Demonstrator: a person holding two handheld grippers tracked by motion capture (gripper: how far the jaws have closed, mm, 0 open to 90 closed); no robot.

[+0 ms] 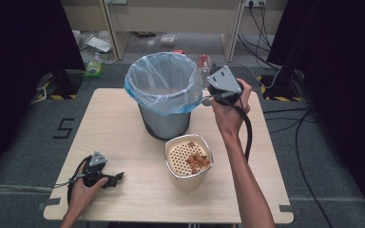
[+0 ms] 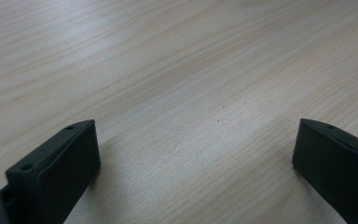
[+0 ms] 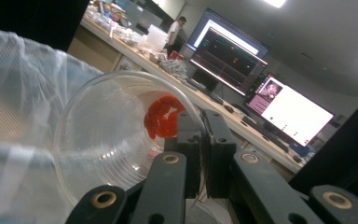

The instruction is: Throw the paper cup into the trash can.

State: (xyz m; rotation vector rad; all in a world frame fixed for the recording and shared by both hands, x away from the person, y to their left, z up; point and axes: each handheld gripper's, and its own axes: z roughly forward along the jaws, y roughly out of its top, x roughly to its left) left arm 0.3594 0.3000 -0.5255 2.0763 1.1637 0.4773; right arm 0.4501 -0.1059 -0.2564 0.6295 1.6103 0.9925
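My right gripper (image 1: pixel 208 99) hangs beside the right rim of the bin (image 1: pixel 164 121), held up by a hand. In the right gripper view the right gripper (image 3: pixel 204 144) is shut on the rim of a clear plastic cup (image 3: pixel 112 140). The cup lies tilted on its side, with red pieces (image 3: pixel 162 116) at its bottom, next to the pale blue bag (image 3: pixel 14 88). From above, the cup (image 1: pixel 202 71) shows just past the bin's edge. At the front left of the table (image 1: pixel 123 137) my left gripper (image 1: pixel 117 178) rests open; its jaws (image 2: pixel 196 158) stand wide over bare wood.
A white container (image 1: pixel 188 161) with a perforated insert and brown pieces stands in front of the bin. The bag (image 1: pixel 161 83) lines the bin, which is open at the top. Cables and clutter lie on the floor beyond the table.
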